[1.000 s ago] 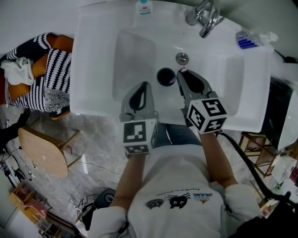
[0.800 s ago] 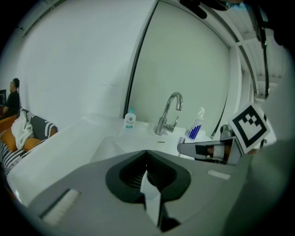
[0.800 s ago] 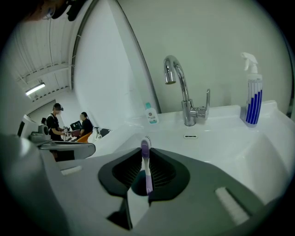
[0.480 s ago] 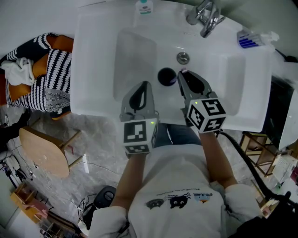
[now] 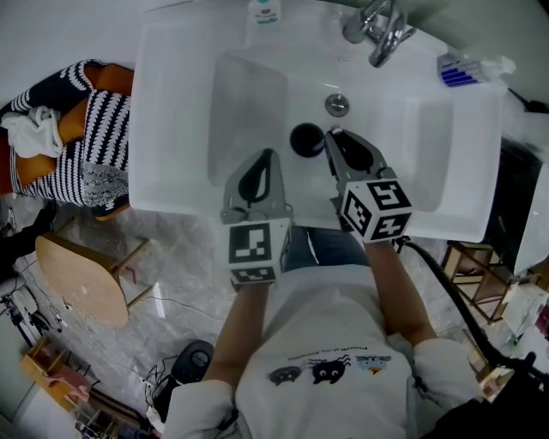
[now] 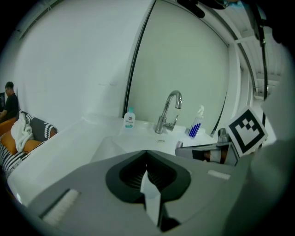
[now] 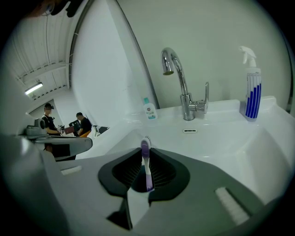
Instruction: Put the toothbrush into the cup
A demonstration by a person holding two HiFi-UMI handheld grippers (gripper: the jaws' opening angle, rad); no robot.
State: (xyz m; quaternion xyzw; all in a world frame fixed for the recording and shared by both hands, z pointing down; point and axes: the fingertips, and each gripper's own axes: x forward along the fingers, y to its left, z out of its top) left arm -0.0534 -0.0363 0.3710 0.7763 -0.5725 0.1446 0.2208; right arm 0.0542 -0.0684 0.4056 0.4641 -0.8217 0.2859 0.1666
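A purple and white toothbrush (image 7: 145, 159) stands upright, bristles up, with my right gripper (image 7: 146, 154) shut on it. In the head view that gripper (image 5: 335, 137) hovers over the white sink basin (image 5: 249, 94), with the brush tip (image 5: 336, 130) just right of a dark round cup (image 5: 306, 140) on the basin floor. The cup shows as a dark patch (image 7: 138, 179) behind the brush's lower end. My left gripper (image 5: 266, 157) is above the basin's near side, left of the cup. Its jaws (image 6: 146, 156) are shut with nothing between them.
A chrome faucet (image 5: 377, 34) stands at the back of the sink, with a small bottle (image 5: 265, 12) to its left and a blue-striped spray bottle (image 5: 463, 70) to its right. A metal drain (image 5: 336, 105) lies beyond the cup. A striped sofa (image 5: 86, 137) and a wooden stool (image 5: 81, 279) stand at the left.
My right gripper with the toothbrush has shifted very slightly left. The left gripper and the cup have not moved.
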